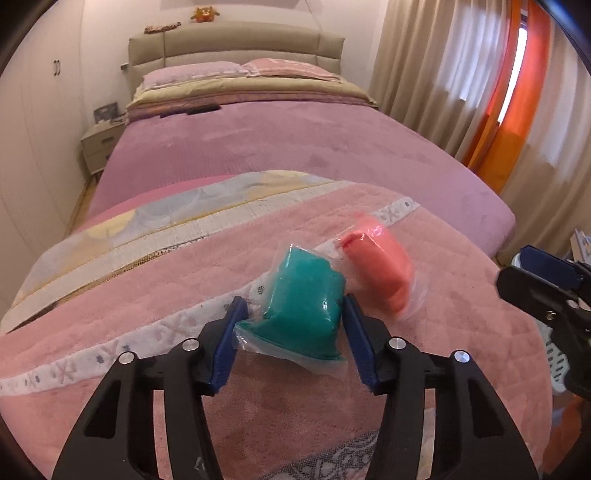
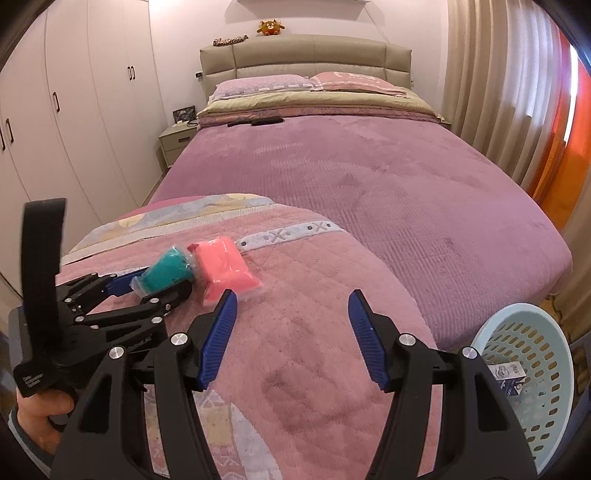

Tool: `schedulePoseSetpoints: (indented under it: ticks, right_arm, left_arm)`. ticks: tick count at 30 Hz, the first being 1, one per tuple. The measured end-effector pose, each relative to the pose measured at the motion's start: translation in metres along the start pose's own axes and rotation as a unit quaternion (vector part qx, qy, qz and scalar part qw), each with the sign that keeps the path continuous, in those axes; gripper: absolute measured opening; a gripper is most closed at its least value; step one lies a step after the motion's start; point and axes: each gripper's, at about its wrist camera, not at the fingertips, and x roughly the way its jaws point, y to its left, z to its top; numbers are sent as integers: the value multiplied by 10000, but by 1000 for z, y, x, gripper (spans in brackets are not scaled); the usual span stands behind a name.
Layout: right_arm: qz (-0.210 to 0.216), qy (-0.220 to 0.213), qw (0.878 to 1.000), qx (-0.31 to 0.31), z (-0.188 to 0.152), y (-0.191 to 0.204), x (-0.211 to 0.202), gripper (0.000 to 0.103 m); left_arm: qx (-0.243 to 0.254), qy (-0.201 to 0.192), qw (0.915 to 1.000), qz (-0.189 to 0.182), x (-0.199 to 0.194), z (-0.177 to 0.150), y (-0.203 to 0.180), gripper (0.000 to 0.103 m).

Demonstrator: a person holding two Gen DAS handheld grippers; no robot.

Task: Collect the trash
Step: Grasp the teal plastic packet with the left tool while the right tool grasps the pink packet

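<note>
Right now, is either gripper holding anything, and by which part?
The left gripper has the teal packet between its fingers, across its middle; contact cannot be told. The right gripper is open, holding nothing.

A purple-covered bed (image 2: pixel 354 173) with beige headboard (image 2: pixel 306 55) stands between white wardrobes (image 2: pixel 74 92) and beige curtains (image 2: pixel 491 81).

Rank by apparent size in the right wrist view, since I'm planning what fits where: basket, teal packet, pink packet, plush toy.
1. Basket, though it sits nearest the camera and is cut off by the frame.
2. Pink packet.
3. Teal packet, partly hidden by the left gripper.
4. Plush toy, far off, so unsure.
</note>
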Motion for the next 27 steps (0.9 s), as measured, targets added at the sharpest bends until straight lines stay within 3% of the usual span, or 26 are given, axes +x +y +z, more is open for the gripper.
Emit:
schedulePoseSetpoints:
  ticks: [3, 6, 11, 17, 25, 26, 27]
  right_arm:
    - [57, 61, 10000, -13, 4, 3, 8, 59]
    - [202, 158, 9997, 24, 8, 7, 20, 59]
    - [652, 343, 9971, 191, 14, 15, 42, 59]
    - [480, 416, 9977, 249, 16, 31, 65, 59]
    - [241, 370, 9990, 18, 11, 44, 73, 59]
    - [224, 354, 9991, 4, 11, 45, 73, 57]
    - [280, 359, 9990, -39, 10, 46, 73, 37]
  left_arm:
    - [-286, -117, 9994, -124, -6, -1, 11, 39]
    - [-653, -246, 9969, -369, -13, -3, 25, 39]
    - [-1080, -439, 9929, -235, -20, -6, 42, 39]
    - [-1382, -490, 9889, 225, -21, -5, 51, 39]
    - [-1575, -412, 9863, 252, -19, -4, 60, 39]
    - [-1559, -403, 9866, 266, -19, -4, 59, 39]
    - [-1547, -400, 9867, 280, -19, -4, 58, 39]
